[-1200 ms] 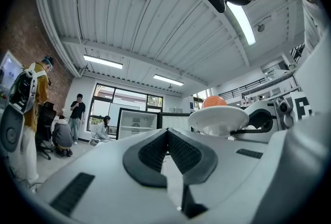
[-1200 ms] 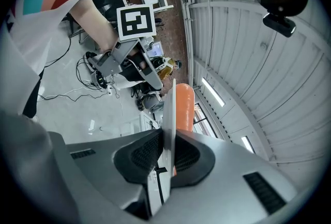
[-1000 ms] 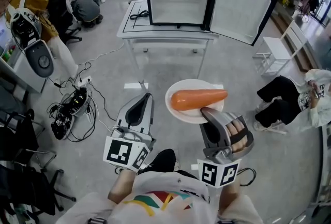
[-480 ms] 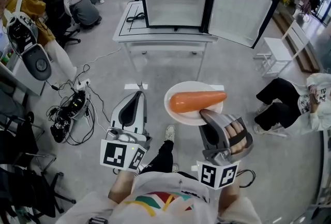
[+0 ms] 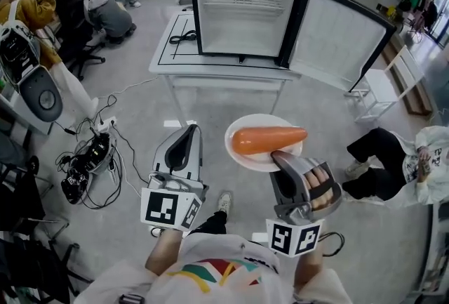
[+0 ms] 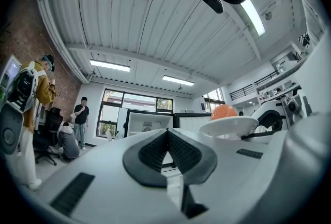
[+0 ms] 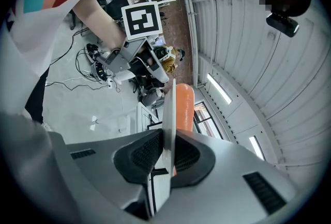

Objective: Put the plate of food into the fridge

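R tool [image 5: 279,154] is clamped on the plate [image 5: 261,120]. In the right gripper view the white rim runs edge-on btw the two ribbed pads [image 7: 140,154], both pressing on it; only the near rim is gripped. Plate is held about level in mid-air over the grey floor [image 5: 337,225], short of the bench's front edge and well apart from it. On the plate lies one long orange piece of food, carrot-like [image 5: 269,140]. It lies across the plate, thick end to the head view's left, taper to the right, just beyond the R tool's tips.

L tool [image 5: 189,133] is empty, jaws drawn together. The left gripper view shows its pads meeting at the tip w/ nothing btw them. It is near the plate's left side, not touching, and points toward the bench like the other tool.

Fridge [image 5: 242,11] stands on the white bench [image 5: 168,60], on its right part and up to the right edge. It has a black frame, white inside and a wire shelf near the top. Door [image 5: 342,39] is swung wide open to the right, hanging past the bench's right edge. A black cable [image 5: 184,36] lies on the bench's left part, just beside the fridge.

Around: a seated person [image 5: 393,159] at right, a white chair [image 5: 382,88] near the door, a tangle of cables [image 5: 88,159] on the floor at left, more people [image 5: 105,4] beyond the bench's far left corner.
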